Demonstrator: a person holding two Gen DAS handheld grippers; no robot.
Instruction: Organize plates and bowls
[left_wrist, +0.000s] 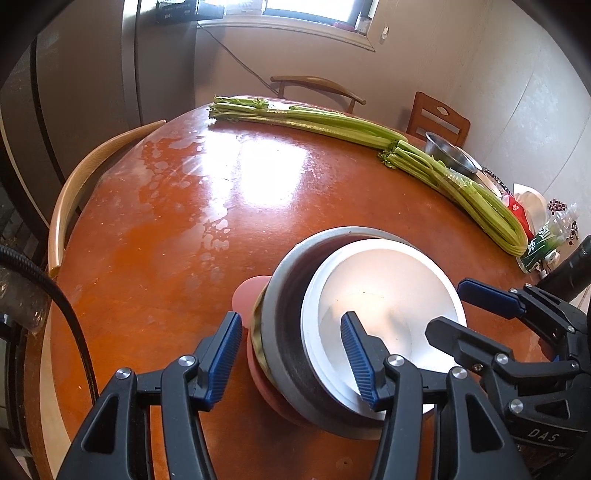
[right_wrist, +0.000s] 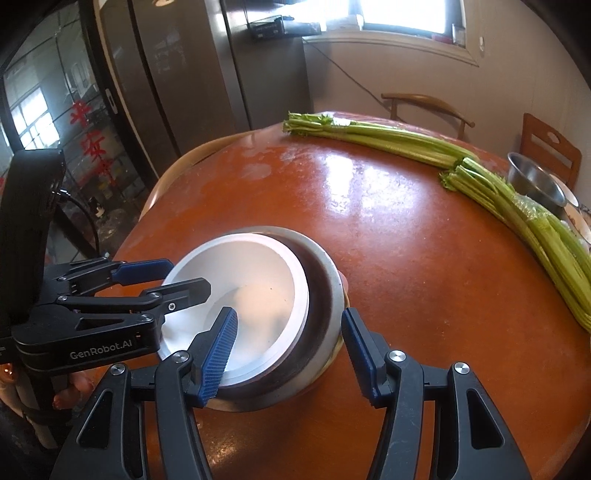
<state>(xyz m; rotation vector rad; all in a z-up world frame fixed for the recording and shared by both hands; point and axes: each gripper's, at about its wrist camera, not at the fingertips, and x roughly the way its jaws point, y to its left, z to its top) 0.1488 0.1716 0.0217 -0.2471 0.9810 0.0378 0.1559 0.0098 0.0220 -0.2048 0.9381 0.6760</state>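
We see a round white plate (left_wrist: 384, 295) lying inside a wider grey metal bowl (left_wrist: 284, 295), pushed toward one side of it so a dark crescent of the bowl's inner wall shows. Under the bowl a flat pink plate (left_wrist: 245, 295) juts out, with a thin yellowish rim between them; what that rim belongs to we cannot tell. The whole stack sits on the near part of a round, glossy reddish-brown wooden table (left_wrist: 177, 221).

Our left gripper (left_wrist: 291, 354) straddles the left side of the stack: one blue ribbed pad hangs over the white plate's well, the other outside the bowl, above the pink plate. Its jaws stand apart with the rims between them, and no pad is seen pressing on anything. Our right gripper (right_wrist: 290, 343) straddles the opposite side in the same way, one pad above the white plate, the other outside the bowl's rim, jaws parted and clamping nothing.

Farther off, two long bunches of green celery (left_wrist: 332, 125) lie end to end along the table's far edge. Beside them stands a small steel bowl (left_wrist: 448, 155), and near the right edge a crumpled plastic bottle (left_wrist: 550, 236). Wooden chairs (left_wrist: 317, 86) ring the table.
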